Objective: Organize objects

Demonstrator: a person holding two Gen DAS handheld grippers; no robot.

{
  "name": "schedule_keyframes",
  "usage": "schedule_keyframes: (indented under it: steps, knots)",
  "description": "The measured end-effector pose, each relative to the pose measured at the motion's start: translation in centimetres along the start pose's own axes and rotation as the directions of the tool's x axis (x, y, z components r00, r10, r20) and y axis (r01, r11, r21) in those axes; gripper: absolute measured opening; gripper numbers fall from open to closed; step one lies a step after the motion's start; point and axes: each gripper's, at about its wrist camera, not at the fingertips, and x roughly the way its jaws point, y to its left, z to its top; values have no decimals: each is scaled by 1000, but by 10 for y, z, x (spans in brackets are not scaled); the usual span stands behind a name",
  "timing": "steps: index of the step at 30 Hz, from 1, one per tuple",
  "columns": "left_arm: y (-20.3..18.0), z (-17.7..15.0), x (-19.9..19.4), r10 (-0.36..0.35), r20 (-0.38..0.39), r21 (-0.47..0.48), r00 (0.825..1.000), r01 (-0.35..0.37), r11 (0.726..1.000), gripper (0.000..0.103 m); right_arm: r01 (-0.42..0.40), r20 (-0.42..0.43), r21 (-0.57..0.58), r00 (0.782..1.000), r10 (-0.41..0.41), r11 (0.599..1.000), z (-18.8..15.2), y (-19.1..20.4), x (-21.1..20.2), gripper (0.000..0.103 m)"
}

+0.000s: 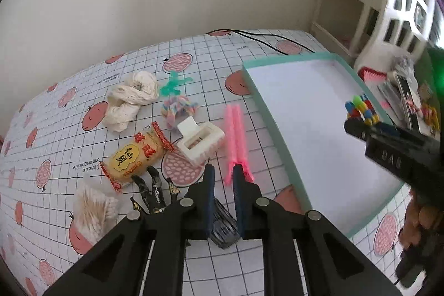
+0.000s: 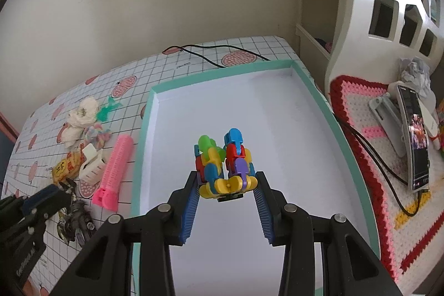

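Multicoloured toy (image 2: 224, 165) clamped in right hand-held gripper (image 2: 226, 186) — above tray (image 2: 358, 174).

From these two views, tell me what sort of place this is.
Probably a home bedroom or child's room: a fruit-print cloth over a table, a white cubby shelf, and a crocheted mat with a phone propped on it.

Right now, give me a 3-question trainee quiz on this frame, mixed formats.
1. True or false: the right tool holds the multicoloured block toy above the teal-rimmed box.
2. What lies closest to that box? A) pink hair roller B) yellow snack packet C) cotton swabs
3. Fill in: the left tool is ____.

Key: 1 true; 2 A; 3 open.
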Motion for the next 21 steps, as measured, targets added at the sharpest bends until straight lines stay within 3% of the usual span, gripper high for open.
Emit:
schedule_keyframes:
  steps: [3,5,7,14,21]
  knots:
    - [-2,-6,3,29,-49,22,998,-28,999,19,1,-6,8,1000,-1,1000,-2,-3,0,41]
    - [-1,-9,7,48,-80,4,996,-47,999,45,-3,-15,20,1000,3,1000,-3,-4,1,41]
    - [1,-12,11,57,-91,-15,994,-59,998,54,-8,-24,22,1000,8,1000,-3,-2,2,41]
    - [7,-14,33,58,-148,-72,987,-69,995,54,-10,-39,5,999,10,1000,-4,5,7,41]
    - [-5,-18,47,95,-199,-36,976,-104,994,54,-13,-48,7,999,13,1000,-5,4,9,41]
